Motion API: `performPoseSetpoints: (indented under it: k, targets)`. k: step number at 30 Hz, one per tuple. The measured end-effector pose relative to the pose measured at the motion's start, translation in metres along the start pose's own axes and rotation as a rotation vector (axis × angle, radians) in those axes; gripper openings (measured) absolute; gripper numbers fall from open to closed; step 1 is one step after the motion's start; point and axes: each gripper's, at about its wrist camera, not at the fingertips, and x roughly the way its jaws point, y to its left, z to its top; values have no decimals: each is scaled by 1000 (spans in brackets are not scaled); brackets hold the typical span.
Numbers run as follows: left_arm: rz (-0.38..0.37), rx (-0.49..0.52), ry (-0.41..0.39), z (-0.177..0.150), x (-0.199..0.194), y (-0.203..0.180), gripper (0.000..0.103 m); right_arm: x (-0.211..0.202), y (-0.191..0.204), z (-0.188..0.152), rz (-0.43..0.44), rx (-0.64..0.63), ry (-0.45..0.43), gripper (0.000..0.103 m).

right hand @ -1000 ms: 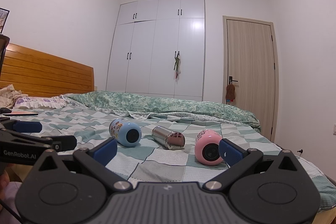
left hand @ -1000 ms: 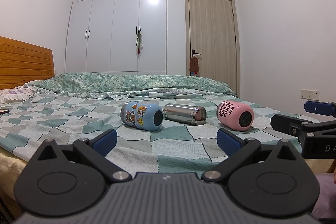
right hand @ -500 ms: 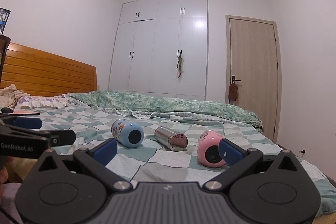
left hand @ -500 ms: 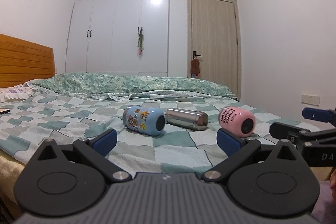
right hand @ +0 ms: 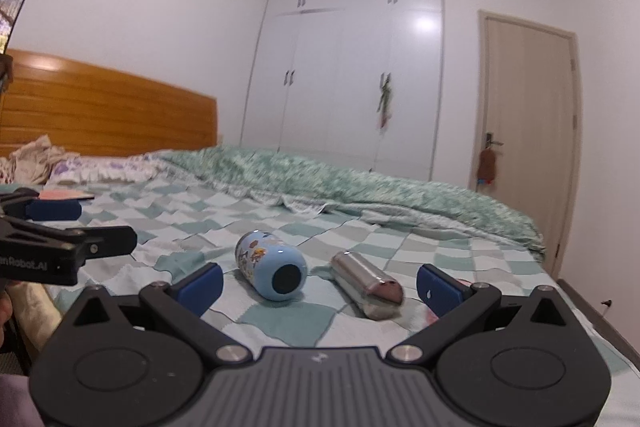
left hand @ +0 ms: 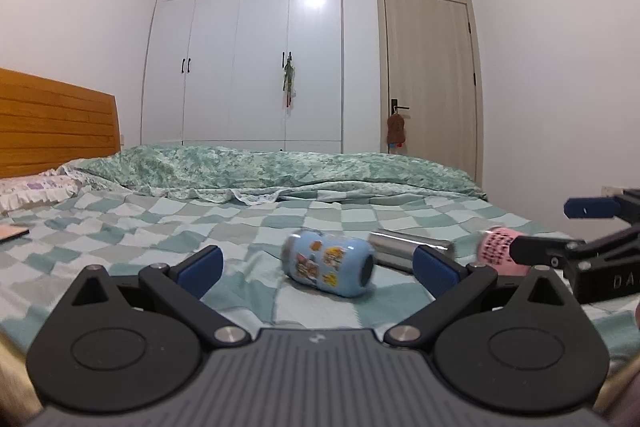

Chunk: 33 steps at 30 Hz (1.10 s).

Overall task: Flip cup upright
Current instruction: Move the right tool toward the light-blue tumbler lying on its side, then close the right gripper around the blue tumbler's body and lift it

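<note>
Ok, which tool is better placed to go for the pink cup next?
Right, probably. In the left wrist view the open right tool sits right beside the pink cup, one finger overlapping it. The left tool, also open, frames the blue cup instead, with the pink one outside its fingers.

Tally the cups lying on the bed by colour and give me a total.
Blue cup: 1
Silver cup: 1
Pink cup: 1
Total: 3, all lying on their sides on the bed.

Both grippers' jaws wide apart
</note>
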Motion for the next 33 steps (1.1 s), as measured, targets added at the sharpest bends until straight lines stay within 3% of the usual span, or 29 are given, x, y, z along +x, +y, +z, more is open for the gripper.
performPoseSetpoints:
  k: [13,25,33]
  targets:
    - [-19,14,69,6,88,55,103,143,26,50,112,-103,167,103]
    - [0,82,159,-8,155,84,103,264,38,53,205,-168,373,103]
    - [-30,48,244,-17,185,96,103,316,47,50,256,-185,470,103]
